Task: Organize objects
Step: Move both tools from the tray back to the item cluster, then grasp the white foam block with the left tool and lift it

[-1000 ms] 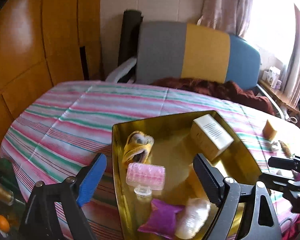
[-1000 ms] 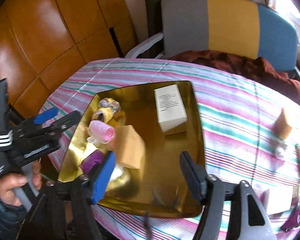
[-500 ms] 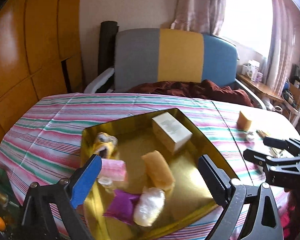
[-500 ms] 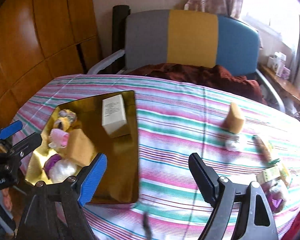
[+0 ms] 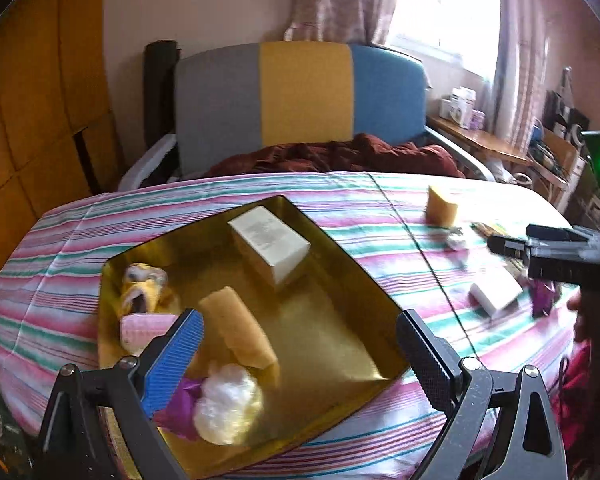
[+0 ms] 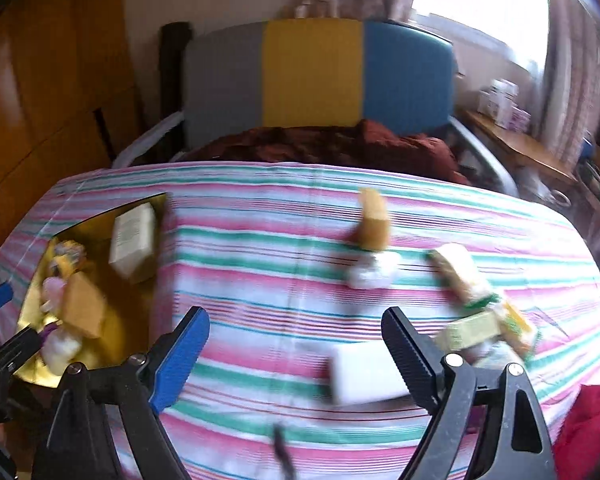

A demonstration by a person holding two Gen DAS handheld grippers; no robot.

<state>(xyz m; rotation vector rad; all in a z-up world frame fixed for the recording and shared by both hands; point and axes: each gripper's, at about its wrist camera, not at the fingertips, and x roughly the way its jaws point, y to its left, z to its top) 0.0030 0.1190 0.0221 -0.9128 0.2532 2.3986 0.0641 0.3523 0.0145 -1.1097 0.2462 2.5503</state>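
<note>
A gold tray (image 5: 332, 332) lies on the striped tablecloth and holds a white box (image 5: 268, 240), a yellow sponge (image 5: 236, 328), a pink curler (image 5: 144, 330), a purple packet (image 5: 184, 404) and a white fluffy ball (image 5: 228, 404). My left gripper (image 5: 300, 340) hangs open above the tray's near part, holding nothing. My right gripper (image 6: 296, 320) is over the cloth right of the tray (image 6: 124, 320), its jaws opening and empty. A white block (image 6: 364, 372) lies by its right finger. Beyond it are another yellow sponge (image 6: 374, 220), a white ball (image 6: 370, 270) and some packets (image 6: 472, 300).
A chair with a grey, yellow and blue back (image 5: 300, 96) stands behind the table, with a dark red cloth (image 5: 340, 156) on its seat. Wooden panels line the left wall. A wooden shelf (image 5: 480, 140) with small boxes runs under the window at right.
The right gripper has swung right, from above the tray to the loose items on the cloth, and its jaws have widened. The left gripper has pulled back and turned right, opening a little.
</note>
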